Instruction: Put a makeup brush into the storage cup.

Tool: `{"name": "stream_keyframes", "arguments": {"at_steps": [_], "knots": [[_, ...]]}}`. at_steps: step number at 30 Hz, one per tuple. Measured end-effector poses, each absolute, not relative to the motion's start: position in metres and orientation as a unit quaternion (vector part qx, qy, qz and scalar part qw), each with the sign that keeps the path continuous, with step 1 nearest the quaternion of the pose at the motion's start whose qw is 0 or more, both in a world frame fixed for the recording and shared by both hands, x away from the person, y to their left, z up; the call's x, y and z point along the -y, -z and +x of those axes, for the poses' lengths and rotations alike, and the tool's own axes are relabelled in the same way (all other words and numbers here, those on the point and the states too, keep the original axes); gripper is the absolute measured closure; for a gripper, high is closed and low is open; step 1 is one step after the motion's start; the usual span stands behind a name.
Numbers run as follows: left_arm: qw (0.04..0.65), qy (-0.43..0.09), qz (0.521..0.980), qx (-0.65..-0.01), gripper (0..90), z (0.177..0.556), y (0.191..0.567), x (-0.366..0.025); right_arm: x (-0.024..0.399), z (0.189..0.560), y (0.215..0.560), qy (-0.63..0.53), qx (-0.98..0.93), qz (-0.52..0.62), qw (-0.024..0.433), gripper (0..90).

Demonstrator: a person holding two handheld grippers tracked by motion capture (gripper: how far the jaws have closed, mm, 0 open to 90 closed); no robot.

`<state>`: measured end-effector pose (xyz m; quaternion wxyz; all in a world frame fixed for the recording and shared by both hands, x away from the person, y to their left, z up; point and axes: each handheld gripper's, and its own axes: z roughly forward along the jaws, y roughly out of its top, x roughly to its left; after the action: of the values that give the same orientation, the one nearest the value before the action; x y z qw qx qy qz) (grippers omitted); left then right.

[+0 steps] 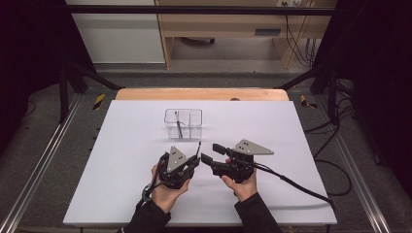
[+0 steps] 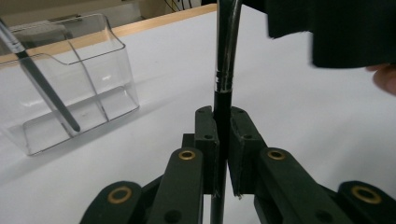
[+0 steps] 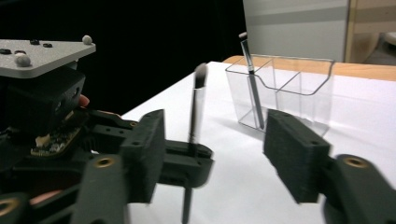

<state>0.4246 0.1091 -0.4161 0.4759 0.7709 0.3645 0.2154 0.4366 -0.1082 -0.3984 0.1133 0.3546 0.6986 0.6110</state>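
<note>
Two grippers meet at the near middle of the white table. The left gripper has its jaws closed on the dark handle of a makeup brush, which stands nearly upright, its long axis vertical, with the bristle tip pointing up and the handle end poking out below the jaws. The right gripper stands just beside it with its jaws parted about halfway and nothing between the pads; its jaws point toward the left gripper. A second brush leans in the left compartment of the clear organizer, farther back on the table, well apart from both grippers.
</note>
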Motion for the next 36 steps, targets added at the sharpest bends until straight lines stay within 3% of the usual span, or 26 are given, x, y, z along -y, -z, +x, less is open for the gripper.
{"name": "stream_keyframes", "arguments": {"at_steps": [8,17,36], "knots": [[0.486,-0.211,0.76,-0.376,82.8,0.425,0.413,-0.129,0.115,0.437,0.396,-0.58,-0.717,0.358,0.145,23.0],[0.497,-0.211,0.747,-0.388,82.8,0.428,0.408,-0.146,0.129,0.437,0.398,-0.557,-0.726,0.369,0.162,13.8],[0.523,-0.206,0.731,-0.388,82.7,0.436,0.389,-0.176,0.174,0.431,0.415,-0.504,-0.735,0.411,0.192,8.1]]}}
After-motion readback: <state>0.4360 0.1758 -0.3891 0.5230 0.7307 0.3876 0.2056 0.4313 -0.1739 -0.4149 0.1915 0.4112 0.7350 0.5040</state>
